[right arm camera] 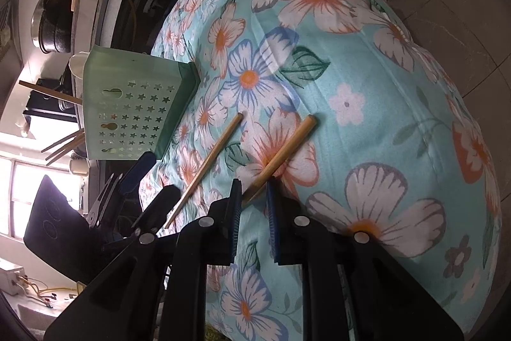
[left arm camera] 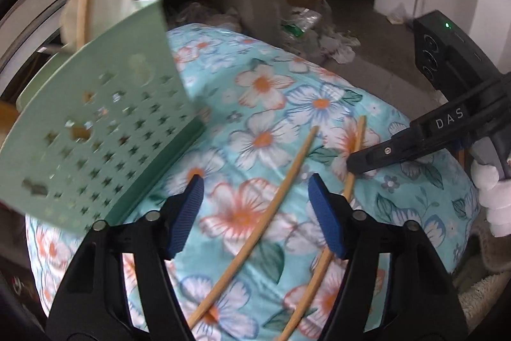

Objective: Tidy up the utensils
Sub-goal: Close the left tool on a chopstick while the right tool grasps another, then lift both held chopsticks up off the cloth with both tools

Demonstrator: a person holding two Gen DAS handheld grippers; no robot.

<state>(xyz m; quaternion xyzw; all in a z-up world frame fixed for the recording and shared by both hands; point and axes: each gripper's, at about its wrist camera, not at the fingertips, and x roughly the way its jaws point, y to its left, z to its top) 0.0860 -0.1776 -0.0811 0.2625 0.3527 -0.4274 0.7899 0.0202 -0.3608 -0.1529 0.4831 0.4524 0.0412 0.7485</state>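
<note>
Left wrist view, from left to right: a pale green plastic utensil basket with star-shaped holes [left arm camera: 95,130] lies tipped on its side at the left edge of a turquoise cloth printed with white and orange flowers [left arm camera: 271,91]. Several wooden sticks, probably chopsticks, poke out of its far end; what else it holds cannot be seen. The left hand-held gripper [left arm camera: 255,213] hovers over the cloth with its blue pads apart and nothing between them. Under it lies one loose wooden chopstick [left arm camera: 265,213]. Just to the right lies a second wooden chopstick [left arm camera: 354,162], and the right hand-held gripper [left arm camera: 377,155] reaches in from the right edge and meets it.

Right wrist view shows the right hand-held gripper [right arm camera: 254,184] with its jaws nearly together, clamped on the thin end of that second chopstick [right arm camera: 287,146].

The step in hand appears to be gathering the two loose chopsticks for the basket. To do it well, the left one should settle squarely over the loose chopstick before closing, because a thin round stick on soft cloth may roll or slip. The held stick should go in end first through the basket's open mouth.
</note>
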